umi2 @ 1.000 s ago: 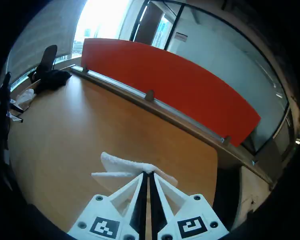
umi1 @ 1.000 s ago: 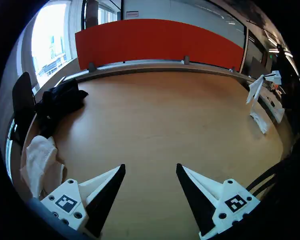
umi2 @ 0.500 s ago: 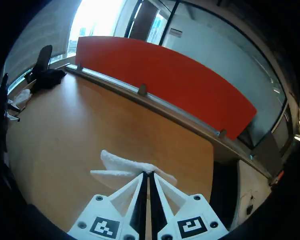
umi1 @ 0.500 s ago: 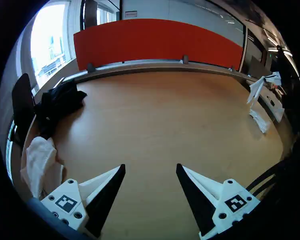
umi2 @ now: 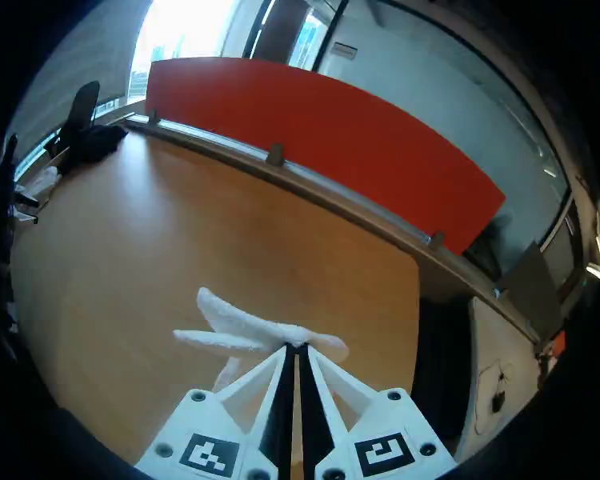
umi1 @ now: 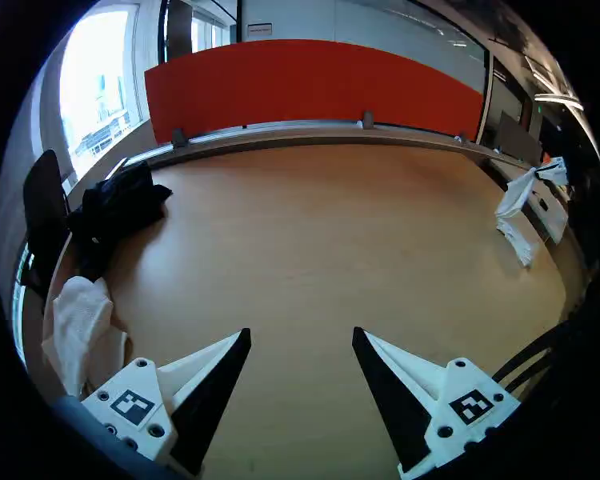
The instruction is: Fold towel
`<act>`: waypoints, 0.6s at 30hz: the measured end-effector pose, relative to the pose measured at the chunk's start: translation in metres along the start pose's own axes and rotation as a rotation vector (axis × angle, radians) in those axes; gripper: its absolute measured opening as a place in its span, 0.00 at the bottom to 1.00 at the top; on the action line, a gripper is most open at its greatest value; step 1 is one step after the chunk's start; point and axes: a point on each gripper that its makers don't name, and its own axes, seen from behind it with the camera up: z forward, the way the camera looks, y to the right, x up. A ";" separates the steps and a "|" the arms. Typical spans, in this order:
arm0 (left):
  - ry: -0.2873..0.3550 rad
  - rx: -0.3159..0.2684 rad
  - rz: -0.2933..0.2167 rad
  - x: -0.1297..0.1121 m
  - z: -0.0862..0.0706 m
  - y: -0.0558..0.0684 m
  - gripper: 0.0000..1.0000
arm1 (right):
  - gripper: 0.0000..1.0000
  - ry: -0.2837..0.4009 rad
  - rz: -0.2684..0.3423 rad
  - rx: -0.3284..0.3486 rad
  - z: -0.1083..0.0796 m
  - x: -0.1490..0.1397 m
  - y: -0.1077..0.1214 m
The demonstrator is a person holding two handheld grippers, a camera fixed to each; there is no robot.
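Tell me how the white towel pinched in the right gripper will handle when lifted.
Probably floppy: the towel splays in limp folds past the right gripper, whose jaws are shut on it, and droops toward the table in the left gripper view. Likely light: one narrow pinch carries it. Its fuzzy surface should resist slipping.

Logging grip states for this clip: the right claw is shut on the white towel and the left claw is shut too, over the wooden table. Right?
Not quite. The left claw is open, spread wide over the table, as the left gripper view shows. The right claw is shut on the towel.
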 end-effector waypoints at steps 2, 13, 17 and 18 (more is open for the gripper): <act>0.000 -0.001 0.001 0.000 -0.001 0.000 0.94 | 0.03 -0.019 0.006 -0.005 -0.003 -0.013 0.003; -0.005 -0.001 0.007 -0.004 -0.003 0.001 0.94 | 0.03 -0.101 0.073 -0.031 -0.010 -0.068 0.011; -0.005 -0.001 0.007 -0.005 -0.004 0.001 0.94 | 0.03 -0.123 0.086 -0.034 -0.010 -0.080 0.010; -0.005 0.000 0.007 -0.005 -0.004 0.000 0.94 | 0.03 -0.129 0.088 -0.035 -0.010 -0.083 0.010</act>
